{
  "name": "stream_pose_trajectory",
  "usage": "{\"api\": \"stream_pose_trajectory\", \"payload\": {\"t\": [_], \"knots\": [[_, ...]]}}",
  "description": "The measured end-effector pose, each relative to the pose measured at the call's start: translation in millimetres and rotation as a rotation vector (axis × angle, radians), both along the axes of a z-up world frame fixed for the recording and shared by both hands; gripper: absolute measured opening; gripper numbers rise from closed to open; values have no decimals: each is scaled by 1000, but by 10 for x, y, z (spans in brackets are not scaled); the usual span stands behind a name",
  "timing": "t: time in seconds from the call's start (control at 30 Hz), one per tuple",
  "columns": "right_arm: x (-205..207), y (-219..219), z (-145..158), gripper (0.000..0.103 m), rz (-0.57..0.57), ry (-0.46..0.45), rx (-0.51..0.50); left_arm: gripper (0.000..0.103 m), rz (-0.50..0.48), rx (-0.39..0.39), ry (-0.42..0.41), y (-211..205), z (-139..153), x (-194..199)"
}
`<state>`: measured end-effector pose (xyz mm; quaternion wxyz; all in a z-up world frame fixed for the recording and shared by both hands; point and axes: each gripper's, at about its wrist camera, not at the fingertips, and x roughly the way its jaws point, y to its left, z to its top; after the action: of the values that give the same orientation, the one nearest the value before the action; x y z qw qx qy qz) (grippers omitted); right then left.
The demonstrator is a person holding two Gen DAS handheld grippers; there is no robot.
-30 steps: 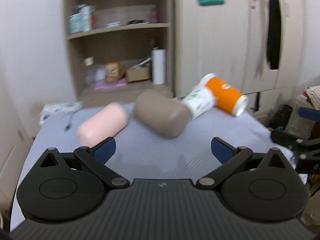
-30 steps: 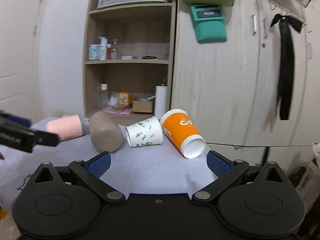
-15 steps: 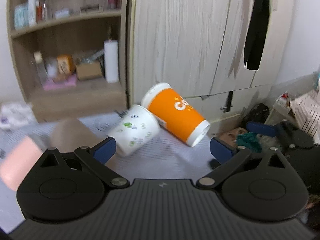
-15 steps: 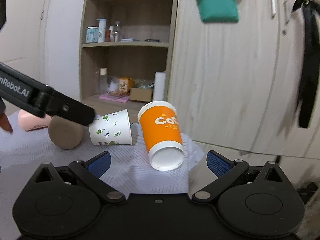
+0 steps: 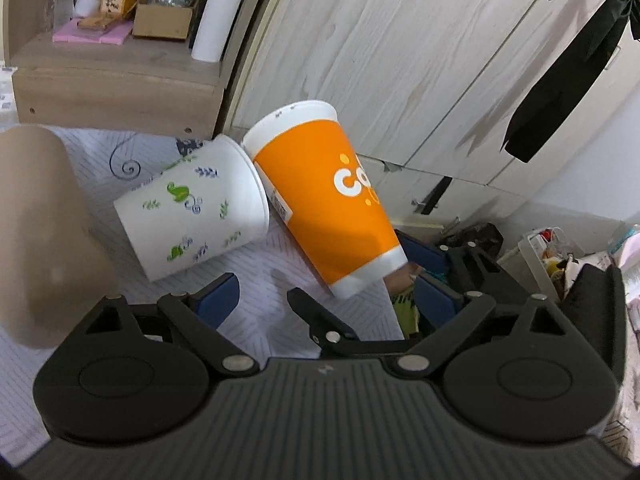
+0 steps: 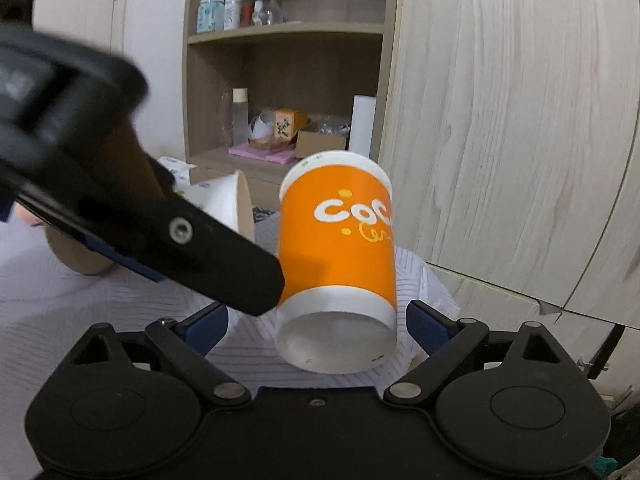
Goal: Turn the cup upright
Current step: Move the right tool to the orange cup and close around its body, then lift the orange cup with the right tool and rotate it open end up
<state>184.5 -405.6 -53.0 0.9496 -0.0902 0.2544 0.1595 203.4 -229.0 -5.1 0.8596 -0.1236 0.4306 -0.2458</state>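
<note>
While the orange cup lies on its side, its base sits between the wide-spread right gripper fingers. Left gripper fingers are also wide, holding nothing, the cup's base between them.

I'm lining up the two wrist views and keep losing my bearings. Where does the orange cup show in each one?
Left wrist: the orange cup lies right of centre, base toward the camera, rim beside the white leaf-print cup.
Right wrist: the orange cup sits at centre, base facing the camera, between the open jaws.
Shared landmark: the white roll on the shelf.
</note>
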Motion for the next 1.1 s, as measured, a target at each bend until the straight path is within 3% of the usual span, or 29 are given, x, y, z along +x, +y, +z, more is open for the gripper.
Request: {"api": "stream_pose_trajectory", "payload": {"t": [0.07,0.2,0.3,0.33,0.57,0.77,1.1], "knots": [[30,14,-29,92,-19,-6,-10,95,-3,-2,-4,1,7,21],[5,39,-15,91,-48,-18,-21,95,-4,-36,21,38,-14,69],[-30,56,20,71,-60,-15,-20,95,6,-39,27,40,-22,78],[-39,53,32,70,-59,-3,-14,95,3,-41,27,37,-26,77],[-187,-2,138,70,-102,42,54,95,-5,-65,31,-34,-35,26],[-399,-63,229,70,-240,126,126,95,-35,-146,154,-81,-165,48],[-698,-192,221,70,-288,176,293,95,-85,-152,141,-154,-147,-101]]}}
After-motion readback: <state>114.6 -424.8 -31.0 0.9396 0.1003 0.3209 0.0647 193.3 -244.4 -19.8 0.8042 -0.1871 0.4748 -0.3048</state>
